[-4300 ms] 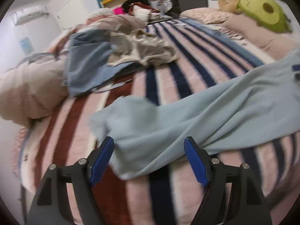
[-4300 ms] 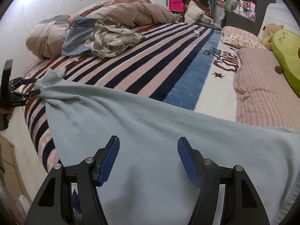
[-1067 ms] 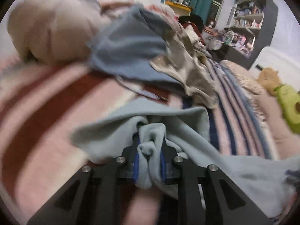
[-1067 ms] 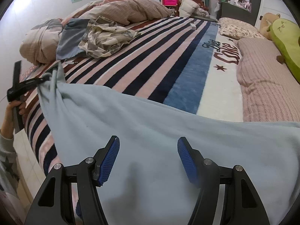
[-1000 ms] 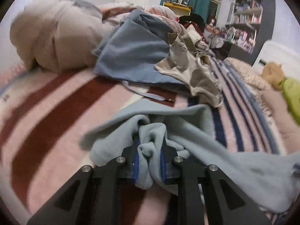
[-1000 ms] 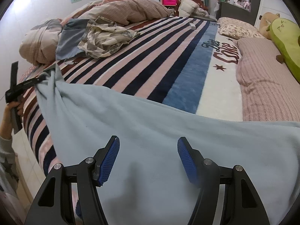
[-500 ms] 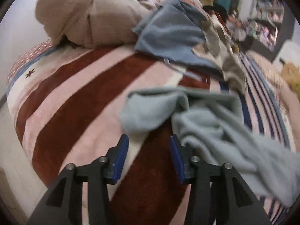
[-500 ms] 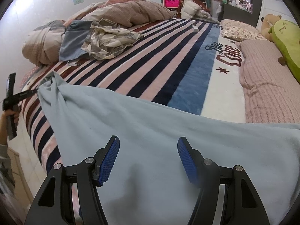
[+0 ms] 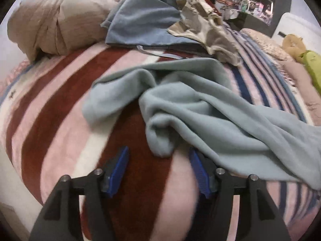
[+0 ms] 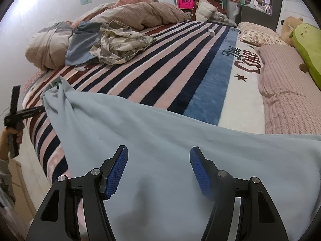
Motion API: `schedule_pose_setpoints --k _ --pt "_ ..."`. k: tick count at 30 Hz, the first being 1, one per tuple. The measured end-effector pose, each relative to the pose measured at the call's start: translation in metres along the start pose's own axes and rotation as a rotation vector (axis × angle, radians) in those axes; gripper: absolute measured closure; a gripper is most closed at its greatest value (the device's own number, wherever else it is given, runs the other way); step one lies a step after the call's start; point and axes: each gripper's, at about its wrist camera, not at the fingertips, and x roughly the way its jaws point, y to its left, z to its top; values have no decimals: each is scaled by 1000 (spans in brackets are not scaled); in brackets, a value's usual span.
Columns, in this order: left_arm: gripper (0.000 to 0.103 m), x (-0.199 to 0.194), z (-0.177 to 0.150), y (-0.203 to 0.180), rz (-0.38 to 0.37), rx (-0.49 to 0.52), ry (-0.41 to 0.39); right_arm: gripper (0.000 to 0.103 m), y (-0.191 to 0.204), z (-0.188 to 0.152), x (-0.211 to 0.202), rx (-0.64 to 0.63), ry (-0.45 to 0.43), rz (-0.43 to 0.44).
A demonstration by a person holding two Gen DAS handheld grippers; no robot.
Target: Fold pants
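The light blue fleece pants (image 10: 160,140) lie stretched across the near side of the striped bed. In the left wrist view their leg end (image 9: 180,100) lies bunched and rumpled on the blanket. My left gripper (image 9: 158,166) is open and empty, just short of that bunched end; it also shows at the far left of the right wrist view (image 10: 24,114). My right gripper (image 10: 158,170) is open, hovering over the flat wide part of the pants, holding nothing.
The striped blanket (image 10: 170,70) covers the bed. A blue garment (image 9: 144,18) and a camouflage garment (image 10: 120,42) lie heaped by a rolled duvet (image 9: 50,22) at the back left. Pillows (image 10: 291,92) and a green plush (image 10: 307,46) lie right. The bed edge drops off at left.
My left gripper was shut on the pants' leg end a second ago; it has opened, let the cloth drop onto the blanket and drawn back. The right gripper has stayed open in place.
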Motion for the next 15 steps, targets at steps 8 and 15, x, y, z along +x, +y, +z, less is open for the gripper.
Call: schedule_pose_setpoints --k 8,15 --pt "95 20 26 -2 151 52 -106 43 -2 0 -4 12 -8 -3" --pt "95 19 27 10 610 197 -213 43 -5 1 -5 14 -9 -8"
